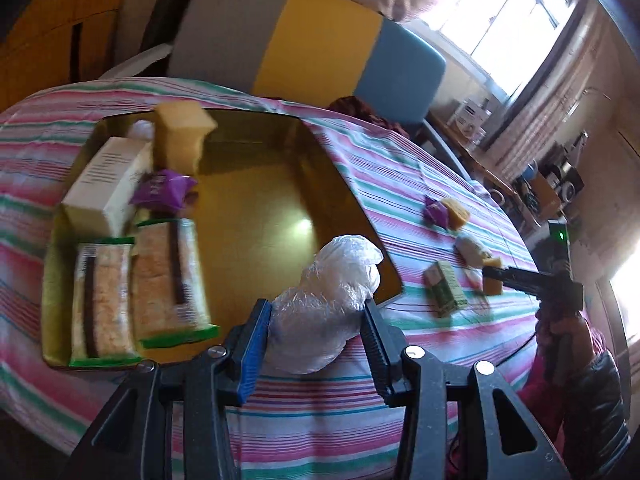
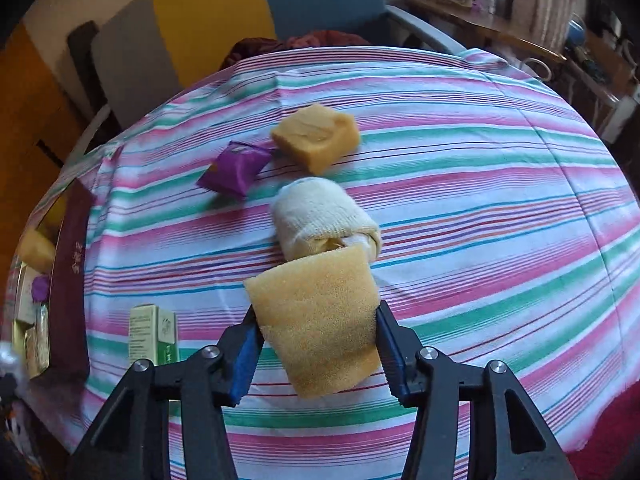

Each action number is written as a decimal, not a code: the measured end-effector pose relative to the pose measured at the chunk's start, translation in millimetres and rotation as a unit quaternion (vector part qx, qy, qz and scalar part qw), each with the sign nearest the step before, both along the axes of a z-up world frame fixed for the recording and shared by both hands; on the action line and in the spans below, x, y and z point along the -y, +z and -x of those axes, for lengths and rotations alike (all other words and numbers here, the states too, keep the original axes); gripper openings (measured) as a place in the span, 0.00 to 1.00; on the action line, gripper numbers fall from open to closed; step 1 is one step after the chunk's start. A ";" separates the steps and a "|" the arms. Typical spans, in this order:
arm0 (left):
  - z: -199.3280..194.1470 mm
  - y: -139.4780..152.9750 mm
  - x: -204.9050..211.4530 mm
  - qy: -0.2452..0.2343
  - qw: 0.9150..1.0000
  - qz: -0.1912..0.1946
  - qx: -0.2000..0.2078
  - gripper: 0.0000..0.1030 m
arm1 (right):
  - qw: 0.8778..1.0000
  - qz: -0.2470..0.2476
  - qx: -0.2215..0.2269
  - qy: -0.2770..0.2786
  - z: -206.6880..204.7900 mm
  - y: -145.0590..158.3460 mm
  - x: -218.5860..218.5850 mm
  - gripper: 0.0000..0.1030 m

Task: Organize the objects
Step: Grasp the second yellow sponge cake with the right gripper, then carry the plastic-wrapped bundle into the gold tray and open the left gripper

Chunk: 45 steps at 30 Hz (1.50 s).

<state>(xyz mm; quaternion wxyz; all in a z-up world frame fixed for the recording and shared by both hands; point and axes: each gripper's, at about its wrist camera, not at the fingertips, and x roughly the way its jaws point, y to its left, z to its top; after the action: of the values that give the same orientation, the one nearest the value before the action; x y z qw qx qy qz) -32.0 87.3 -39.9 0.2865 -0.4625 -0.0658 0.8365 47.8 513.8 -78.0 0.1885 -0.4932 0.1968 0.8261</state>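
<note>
Gripping a plastic bag (image 1: 328, 300) beside the tin's (image 1: 352, 200) near rim, the left gripper (image 1: 316, 344) sees packets inside. Only the right wrist view shows the right gripper (image 2: 316, 344) clamping a sponge (image 2: 320, 320) above open striped cloth (image 2: 480, 240).

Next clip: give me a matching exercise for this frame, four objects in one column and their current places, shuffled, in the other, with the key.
Objects
1. crumpled plastic bag
2. flat yellow sponge
3. rolled white towel
4. white box

Places
A. lying inside the gold tin
B. between the jaws of the right tongs
C. between the jaws of the left tongs
D. on the striped cloth, just beyond the flat yellow sponge

Pairs: 1-C, 2-B, 3-D, 4-A
</note>
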 end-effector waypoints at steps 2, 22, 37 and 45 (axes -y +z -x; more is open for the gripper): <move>4.1 -0.9 6.1 0.011 1.000 0.000 0.002 0.44 | 1.000 0.002 0.006 0.011 3.0 -3.6 2.3 0.52; 114.6 1.5 -14.7 0.062 0.997 0.042 0.014 0.44 | 0.998 -0.020 0.023 0.056 10.3 -11.2 17.9 0.52; 204.0 -48.5 -34.1 0.123 0.986 0.095 0.058 0.44 | 0.997 -0.023 0.026 0.066 13.5 -14.3 18.8 0.52; 221.9 -61.8 -20.7 0.153 0.980 0.102 0.075 0.55 | 0.997 -0.025 0.027 0.071 14.9 -16.2 18.3 0.53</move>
<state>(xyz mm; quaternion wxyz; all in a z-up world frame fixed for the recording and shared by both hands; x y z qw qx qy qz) -253.9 108.1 -101.7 0.1005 -0.5355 -0.0711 0.8355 32.9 495.6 -94.1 0.1470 -0.5232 0.1358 0.8284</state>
